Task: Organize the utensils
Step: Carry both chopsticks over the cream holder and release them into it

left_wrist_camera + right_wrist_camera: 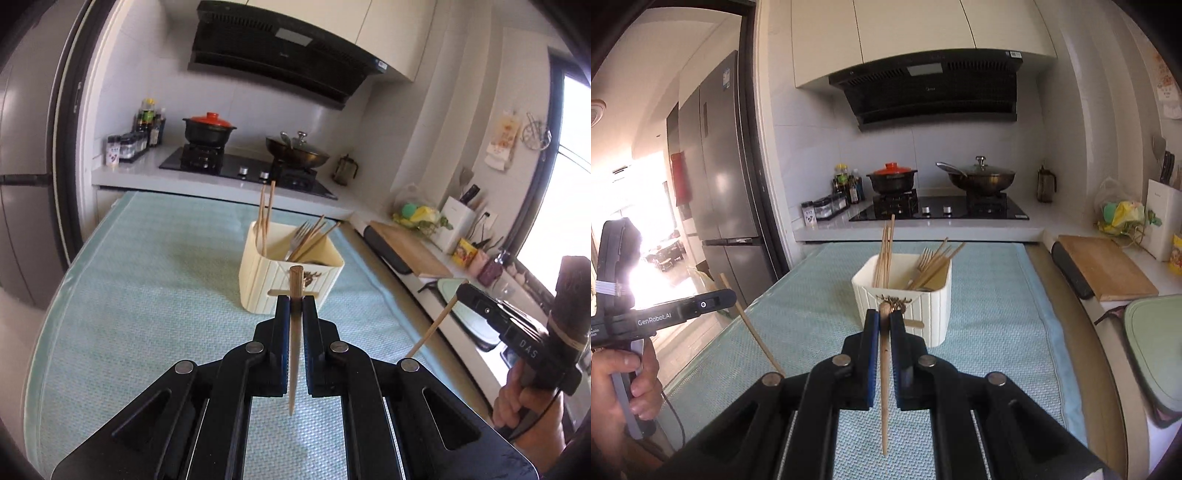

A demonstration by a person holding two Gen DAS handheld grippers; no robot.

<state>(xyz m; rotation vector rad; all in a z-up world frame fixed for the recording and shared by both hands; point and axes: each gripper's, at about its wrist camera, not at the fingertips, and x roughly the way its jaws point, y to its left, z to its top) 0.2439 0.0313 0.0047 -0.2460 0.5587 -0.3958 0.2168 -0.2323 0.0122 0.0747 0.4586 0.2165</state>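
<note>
A cream ribbed utensil holder (291, 273) (923, 302) stands on the teal mat and holds several wooden chopsticks and a fork (301, 236) (923, 258). My left gripper (296, 299) is shut on a wooden chopstick (294, 332), held upright just in front of the holder. My right gripper (884, 314) is shut on another wooden chopstick (884, 387), also in front of the holder. Each gripper with its chopstick also shows at the side of the other's view: the right gripper (461, 291) and the left gripper (733, 295).
The teal mat (147, 295) (997, 314) covers the table. Behind it is a stove counter with a red-lidded pot (208, 129) and a wok (295, 151). A cutting board (410, 247) and knife block (458, 221) lie on the right counter. A fridge (716, 184) stands left.
</note>
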